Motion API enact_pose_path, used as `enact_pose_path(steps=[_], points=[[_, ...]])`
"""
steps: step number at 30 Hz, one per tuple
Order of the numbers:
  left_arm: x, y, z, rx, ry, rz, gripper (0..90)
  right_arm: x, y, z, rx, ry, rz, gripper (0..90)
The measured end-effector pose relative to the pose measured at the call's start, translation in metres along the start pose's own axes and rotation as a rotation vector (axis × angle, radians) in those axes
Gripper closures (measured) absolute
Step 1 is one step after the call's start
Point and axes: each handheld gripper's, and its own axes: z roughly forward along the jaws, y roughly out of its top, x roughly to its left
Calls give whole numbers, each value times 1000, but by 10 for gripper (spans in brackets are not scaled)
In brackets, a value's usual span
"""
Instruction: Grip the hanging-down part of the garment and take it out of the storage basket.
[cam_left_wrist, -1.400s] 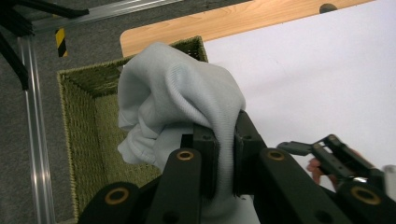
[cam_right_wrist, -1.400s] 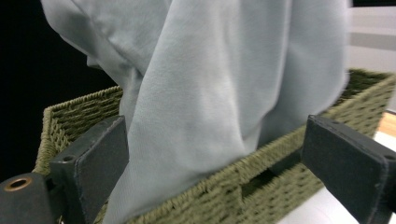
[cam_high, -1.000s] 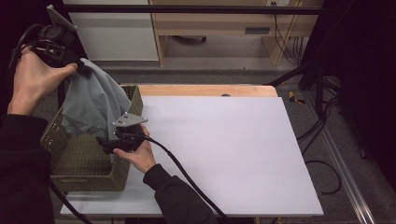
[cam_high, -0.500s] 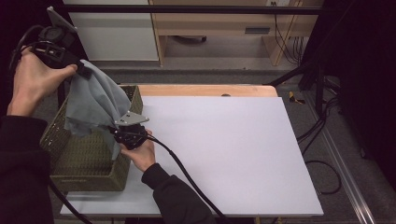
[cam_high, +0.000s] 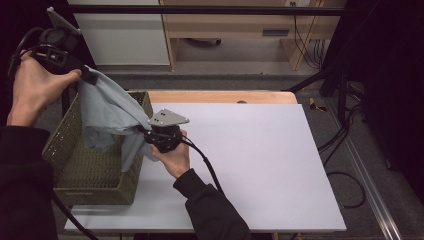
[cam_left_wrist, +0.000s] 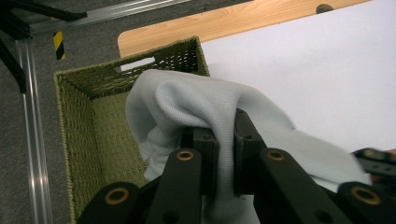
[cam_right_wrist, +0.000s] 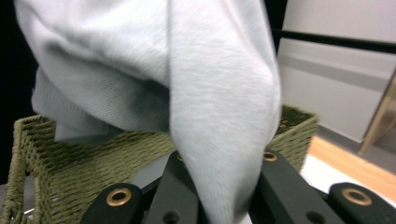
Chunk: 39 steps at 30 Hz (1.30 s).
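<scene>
Already clear of the basket (cam_high: 75, 165) at far left, the grey cloth (cam_high: 107, 112) stretches from our raised left gripper (cam_high: 90, 76) down to our right gripper (cam_high: 145, 132), both clamping it.

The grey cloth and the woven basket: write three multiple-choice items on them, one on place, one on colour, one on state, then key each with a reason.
1. Where does the woven basket stand?
A. at the table's left end
B. at the table's middle
C. on the floor

2. What colour is the cloth?
A. red
B. pale grey
C. black

3. How is the cloth held?
A. by the left gripper alone
B. by neither gripper
C. by both, the right gripper too

Key:
1 A, the high view shows the basket on the white table at its left end.
2 B, it is pale grey in all three views.
3 C, each gripper view shows its own jaws shut on the fabric.
</scene>
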Motion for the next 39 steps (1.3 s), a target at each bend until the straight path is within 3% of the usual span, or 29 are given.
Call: enact_pose_path(steps=[14,23,30,36,39], points=[[-12,0,4,-3,-28,31,823,-15,40,-54,-62,-98,-87,859],[-19,2,4,-6,-39,44,823,-20,54,-69,-98,-132,-114,858],[-22,2,7,-3,-48,50,823,-19,37,-67,-17,-99,-123,851],[-29,3,15,16,-49,63,823,-18,-5,-53,74,-41,-67,809],[-31,3,17,20,-51,71,822,-15,-17,-47,92,-21,-31,775]])
